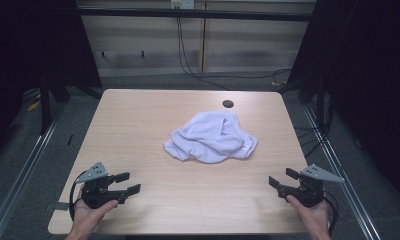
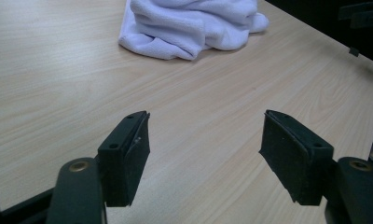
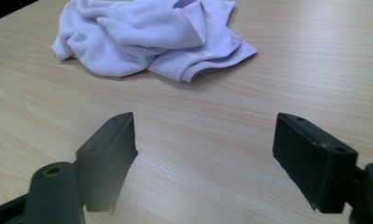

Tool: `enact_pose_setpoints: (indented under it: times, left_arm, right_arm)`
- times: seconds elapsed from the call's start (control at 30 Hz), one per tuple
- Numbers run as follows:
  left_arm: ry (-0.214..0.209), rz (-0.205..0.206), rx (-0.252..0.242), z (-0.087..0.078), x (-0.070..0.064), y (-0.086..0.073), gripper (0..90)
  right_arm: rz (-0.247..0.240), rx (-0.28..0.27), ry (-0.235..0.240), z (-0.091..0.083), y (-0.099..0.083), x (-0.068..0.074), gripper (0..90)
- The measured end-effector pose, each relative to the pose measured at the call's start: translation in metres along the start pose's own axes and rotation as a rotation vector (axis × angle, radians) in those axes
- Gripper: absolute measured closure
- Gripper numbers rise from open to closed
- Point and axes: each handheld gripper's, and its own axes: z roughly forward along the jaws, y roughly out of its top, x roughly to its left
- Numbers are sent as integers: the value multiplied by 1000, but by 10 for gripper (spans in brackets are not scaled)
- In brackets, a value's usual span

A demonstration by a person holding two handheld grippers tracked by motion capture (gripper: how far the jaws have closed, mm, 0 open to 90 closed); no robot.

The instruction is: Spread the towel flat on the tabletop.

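Note:
A crumpled white towel (image 1: 211,137) lies in a heap near the middle of the light wooden table (image 1: 138,125). My left gripper (image 1: 128,183) is held low over the near left corner, open, with nothing between its jaws. Over the near right corner my right gripper (image 1: 279,180) is also open and empty. In the left gripper view the towel (image 2: 194,23) lies well ahead of the left gripper (image 2: 205,140). The right gripper view has the towel (image 3: 147,35), with its hemmed edge and small label, ahead of the right gripper (image 3: 205,144).
A dark round hole (image 1: 228,104) sits in the tabletop near the far edge, behind the towel. Black cables (image 1: 188,60) run along the floor and wall beyond the table. Metal rails (image 1: 33,150) flank both sides.

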Motion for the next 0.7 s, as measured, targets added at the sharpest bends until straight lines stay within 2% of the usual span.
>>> enact_pose_setpoints:
  times: [0.1,0.13,0.3,0.4,0.43,0.5,0.6,0.7]
  left_arm:
    - [10,1,4,2,2,1,313]
    - [13,4,11,4,4,2,309]
    - [31,15,44,13,10,2,307]
    - [36,19,38,16,12,6,312]
    - [37,17,35,16,12,7,319]
    - [38,14,41,16,13,7,320]
    - [34,18,46,16,12,7,321]
    - [31,17,39,18,11,7,337]
  right_arm:
    - [-7,17,20,6,3,1,180]
    - [-23,35,38,11,8,2,183]
    - [-58,36,69,25,21,6,207]
    - [-87,57,113,41,31,13,252]
    - [-106,72,154,51,38,17,272]
    - [-130,79,189,61,46,22,280]
    - [-134,94,235,77,59,28,274]
    - [-153,107,250,98,72,31,292]
